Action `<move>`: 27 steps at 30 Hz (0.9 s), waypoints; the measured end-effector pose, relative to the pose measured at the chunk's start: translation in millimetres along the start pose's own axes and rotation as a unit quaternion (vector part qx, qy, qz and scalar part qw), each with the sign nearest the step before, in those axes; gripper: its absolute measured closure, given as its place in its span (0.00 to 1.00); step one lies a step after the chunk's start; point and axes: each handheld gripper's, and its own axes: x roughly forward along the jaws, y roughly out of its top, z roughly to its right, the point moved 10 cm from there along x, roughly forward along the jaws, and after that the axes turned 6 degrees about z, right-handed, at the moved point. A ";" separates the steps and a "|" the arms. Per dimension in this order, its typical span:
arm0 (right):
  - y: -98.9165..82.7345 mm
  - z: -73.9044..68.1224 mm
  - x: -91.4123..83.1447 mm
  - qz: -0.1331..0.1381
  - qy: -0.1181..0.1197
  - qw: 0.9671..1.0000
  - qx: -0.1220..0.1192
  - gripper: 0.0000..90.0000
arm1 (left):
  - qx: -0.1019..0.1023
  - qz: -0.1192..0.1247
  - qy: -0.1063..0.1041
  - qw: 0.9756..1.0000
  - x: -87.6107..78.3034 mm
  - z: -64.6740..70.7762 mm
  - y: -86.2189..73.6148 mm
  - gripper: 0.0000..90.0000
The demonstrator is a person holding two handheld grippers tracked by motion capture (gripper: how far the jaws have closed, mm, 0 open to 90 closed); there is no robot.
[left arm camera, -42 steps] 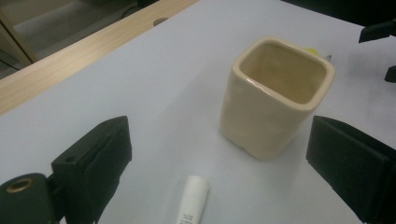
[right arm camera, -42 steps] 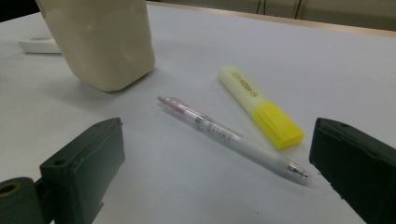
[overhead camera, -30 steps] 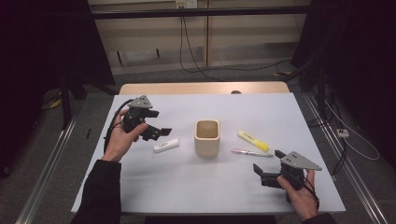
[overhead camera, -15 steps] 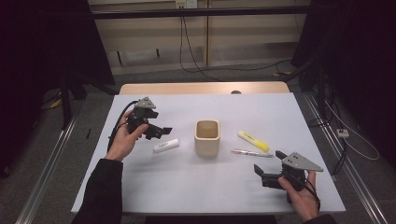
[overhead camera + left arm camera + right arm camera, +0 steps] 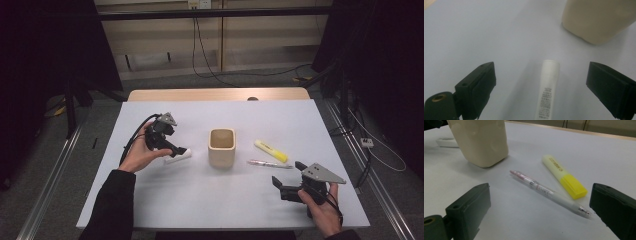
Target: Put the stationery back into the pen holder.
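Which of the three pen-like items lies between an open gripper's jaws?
The white cylindrical marker, under the left gripper; the yellow highlighter and clear pen lie apart, right of the cup.

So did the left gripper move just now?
Yes. The left gripper has dropped toward the white tube and edged closer to the beige cup; its open jaws now straddle the tube.

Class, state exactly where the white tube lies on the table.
In the high view, the white tube lies flat, left of the beige cup, under the open left gripper.
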 end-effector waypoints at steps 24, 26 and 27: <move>-1.7 -1.6 2.1 -0.007 0.005 1.000 0.000 0.04 | 0.029 -0.089 -0.044 0.995 27.4 11.9 -10.8 0.47; -1.7 -1.3 1.9 -0.007 0.005 1.000 0.001 0.04 | 0.025 -0.089 -0.044 0.995 29.7 13.0 -11.5 0.54; -1.7 -1.1 1.9 -0.007 0.004 1.000 0.001 0.04 | 0.027 -0.092 -0.044 0.994 30.8 13.3 -12.1 0.56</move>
